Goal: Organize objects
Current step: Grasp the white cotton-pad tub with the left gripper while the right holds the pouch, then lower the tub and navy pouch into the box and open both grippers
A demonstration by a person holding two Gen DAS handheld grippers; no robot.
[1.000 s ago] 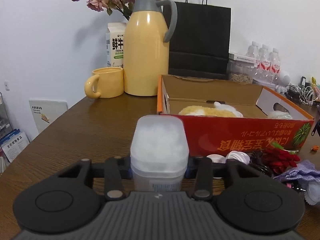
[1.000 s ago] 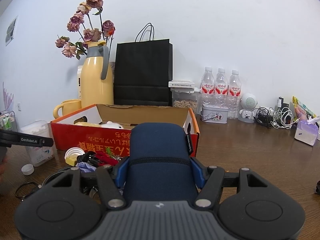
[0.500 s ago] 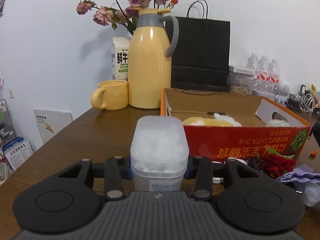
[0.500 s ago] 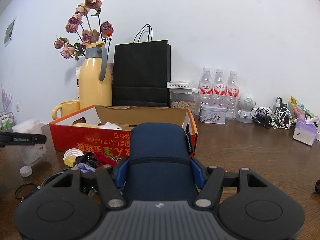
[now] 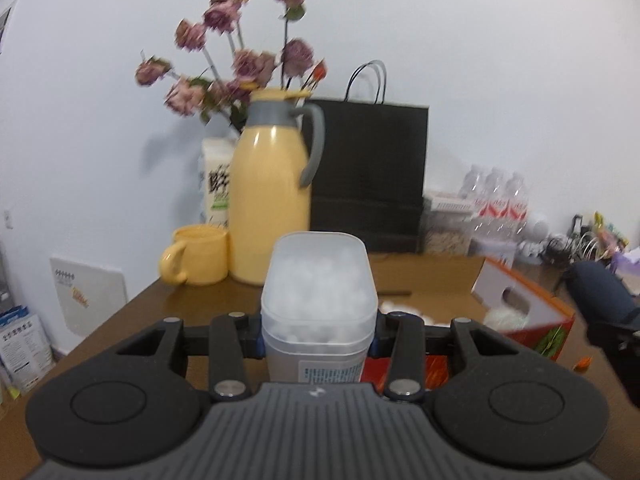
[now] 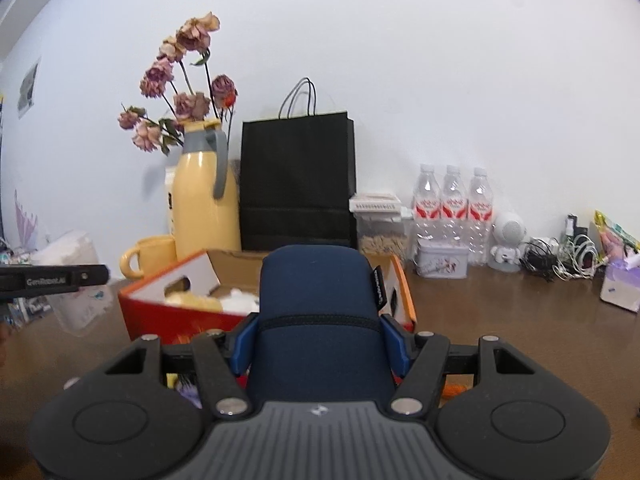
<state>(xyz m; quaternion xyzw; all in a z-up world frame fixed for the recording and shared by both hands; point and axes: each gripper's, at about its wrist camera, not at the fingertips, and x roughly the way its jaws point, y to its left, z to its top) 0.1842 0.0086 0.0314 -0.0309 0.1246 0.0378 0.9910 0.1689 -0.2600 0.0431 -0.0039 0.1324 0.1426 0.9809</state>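
A clear plastic tub of white cotton balls (image 5: 319, 292) stands upright between the jaws of my left gripper (image 5: 319, 340), which is shut on it and holds it above the table. My right gripper (image 6: 318, 344) is shut on a dark blue zip case (image 6: 318, 312), its blue pads (image 6: 242, 340) pressed on both sides. An open orange-red cardboard box (image 6: 160, 312) with yellow and white soft items inside lies just beyond both. In the right wrist view the left gripper (image 6: 52, 278) and tub (image 6: 76, 280) hang at the left; in the left wrist view the blue case (image 5: 604, 296) shows at the right edge.
Along the wall stand a yellow thermos jug (image 5: 272, 208) with dried roses, a yellow mug (image 5: 198, 254), a milk carton (image 5: 216, 184), a black paper bag (image 6: 298, 184), three water bottles (image 6: 452, 204), a small tin (image 6: 442, 264) and tangled cables (image 6: 560, 256). The table edge (image 5: 100, 320) runs at the left.
Both grippers have risen with their loads. The box sits lower in both views, and the small items in front of it have dropped behind the grippers.
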